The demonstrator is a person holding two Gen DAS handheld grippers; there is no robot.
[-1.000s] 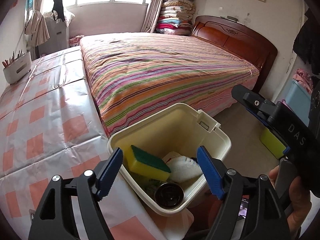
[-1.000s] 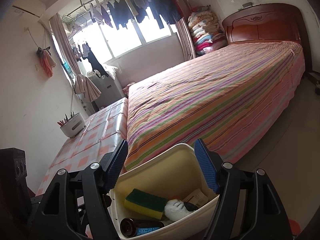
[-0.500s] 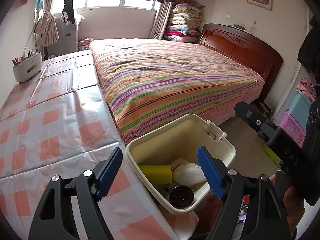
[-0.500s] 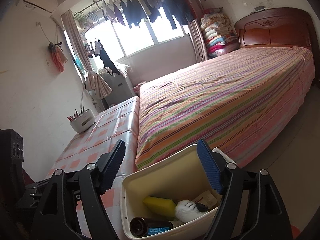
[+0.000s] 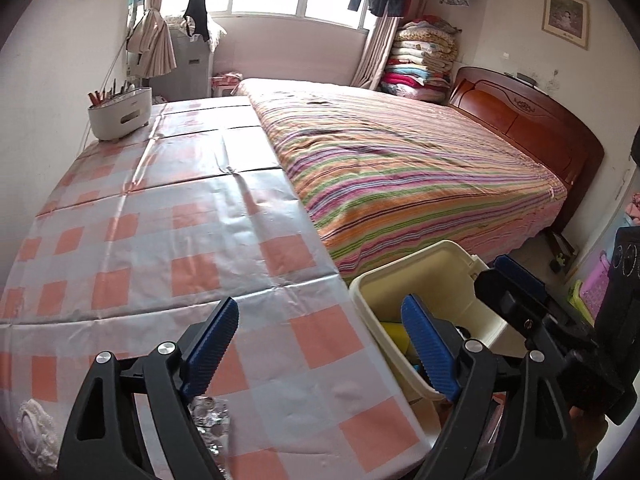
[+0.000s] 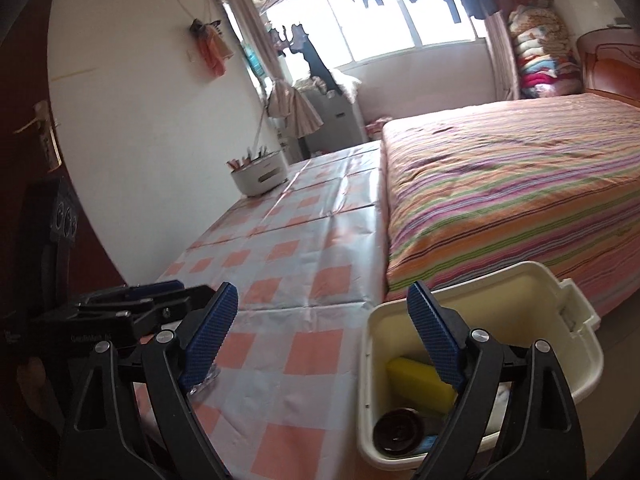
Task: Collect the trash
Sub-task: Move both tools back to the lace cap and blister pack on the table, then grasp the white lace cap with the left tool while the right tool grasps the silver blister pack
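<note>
My left gripper (image 5: 320, 344) stands with its jaws wide apart and nothing between them, above the near edge of the checked tablecloth (image 5: 168, 240). Just under its left finger lies a crumpled foil wrapper (image 5: 210, 420) on the cloth; in the right wrist view the same wrapper (image 6: 204, 380) shows just below my right gripper's left pad. A white lacy item (image 5: 34, 436) sits to the left of the left gripper, at the cloth's near corner.

My right gripper (image 6: 322, 340) is likewise spread wide and empty. Its right finger overlaps the cream trash bin (image 6: 560, 320), which stands off the table's right edge, touching or just beside the cloth. Inside the bin I see a yellow sponge (image 6: 416, 376) and a dark bottle (image 6: 400, 430) lying with its mouth toward the camera; other contents are hidden by the finger. From the left wrist view the bin (image 5: 420, 280) lies to the right of the left gripper, between it and the right gripper (image 5: 516, 280).

Beyond the tongs the cloth runs clear to a white caddy (image 5: 120, 114) holding utensils, far left by the wall. To the far right lies the striped bed (image 5: 400, 160), with folded blankets (image 5: 420, 60) stacked beside the headboard (image 5: 532, 124).
</note>
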